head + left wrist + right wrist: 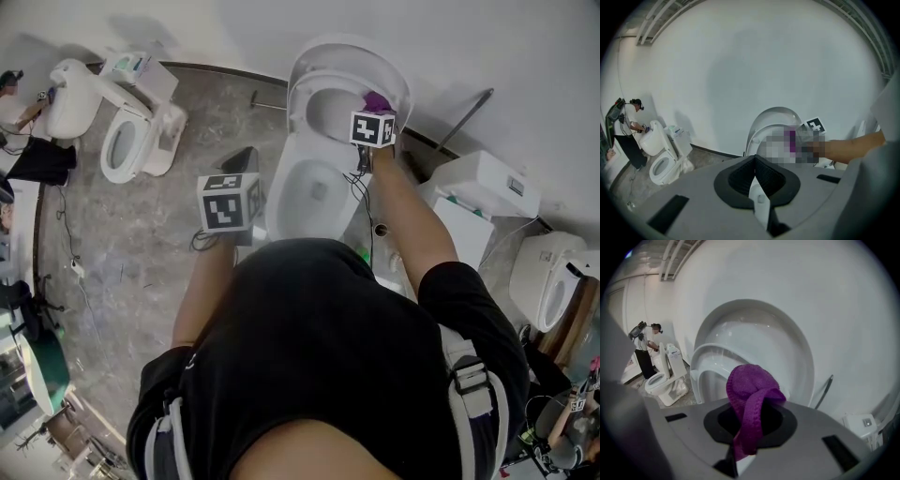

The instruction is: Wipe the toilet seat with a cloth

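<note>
A white toilet [314, 192] stands in the middle of the head view with its seat [323, 101] and lid [349, 49] both raised. My right gripper [375, 107] is shut on a purple cloth [376, 98] and holds it up against the raised seat. In the right gripper view the cloth [750, 394] bulges out of the jaws, right in front of the seat [710, 357] and lid [761, 331]. My left gripper [242, 157] hangs left of the bowl, shut and empty, clear of the toilet. Its own view [754, 180] looks towards the lid [773, 117].
A second toilet [127, 141] stands at the back left, with a person [14, 94] beyond it. A white cistern [483, 183] and another toilet [553, 281] are on the right. A metal rod [466, 112] leans on the wall behind the right arm.
</note>
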Demonstrator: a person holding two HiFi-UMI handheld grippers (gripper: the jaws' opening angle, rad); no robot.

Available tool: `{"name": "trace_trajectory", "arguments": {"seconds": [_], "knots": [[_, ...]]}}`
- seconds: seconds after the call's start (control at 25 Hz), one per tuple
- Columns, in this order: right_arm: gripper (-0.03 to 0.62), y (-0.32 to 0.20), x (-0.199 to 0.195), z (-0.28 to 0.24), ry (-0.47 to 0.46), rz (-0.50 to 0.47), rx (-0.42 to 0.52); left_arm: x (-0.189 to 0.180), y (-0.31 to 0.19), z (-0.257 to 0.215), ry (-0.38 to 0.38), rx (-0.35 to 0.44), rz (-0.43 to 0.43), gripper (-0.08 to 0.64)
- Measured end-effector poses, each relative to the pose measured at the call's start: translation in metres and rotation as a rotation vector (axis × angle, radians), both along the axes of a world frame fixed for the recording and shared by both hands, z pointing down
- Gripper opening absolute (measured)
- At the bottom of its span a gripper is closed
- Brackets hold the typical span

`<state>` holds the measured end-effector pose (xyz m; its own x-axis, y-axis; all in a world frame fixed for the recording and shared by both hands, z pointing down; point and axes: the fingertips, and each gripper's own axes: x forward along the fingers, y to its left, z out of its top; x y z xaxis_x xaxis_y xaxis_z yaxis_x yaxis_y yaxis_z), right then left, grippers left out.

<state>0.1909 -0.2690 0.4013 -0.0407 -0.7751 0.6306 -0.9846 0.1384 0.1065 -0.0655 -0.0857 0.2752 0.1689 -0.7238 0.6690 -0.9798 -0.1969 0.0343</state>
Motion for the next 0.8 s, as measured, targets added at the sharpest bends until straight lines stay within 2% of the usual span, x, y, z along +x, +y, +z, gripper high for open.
{"name": "trace_trajectory", "arguments": {"seconds": [0.16, 0.48, 0.8], "knots": [[0.054, -0.009, -0.024, -0.012, 0.027, -0.104, 0.029, 0.004, 0.0, 0.002, 0.011, -0.001, 0.004, 0.008], [0.054, -0.018, -0.043, -0.02, 0.078, -0.143, 0.052, -0.02, 0.01, 0.007, 0.023, -0.004, -0.054, 0.008], [0.055, -0.028, -0.081, -0.024, 0.106, -0.266, 0.085, -0.048, 0.019, 0.007, 0.029, -0.003, -0.111, 0.008]]}}
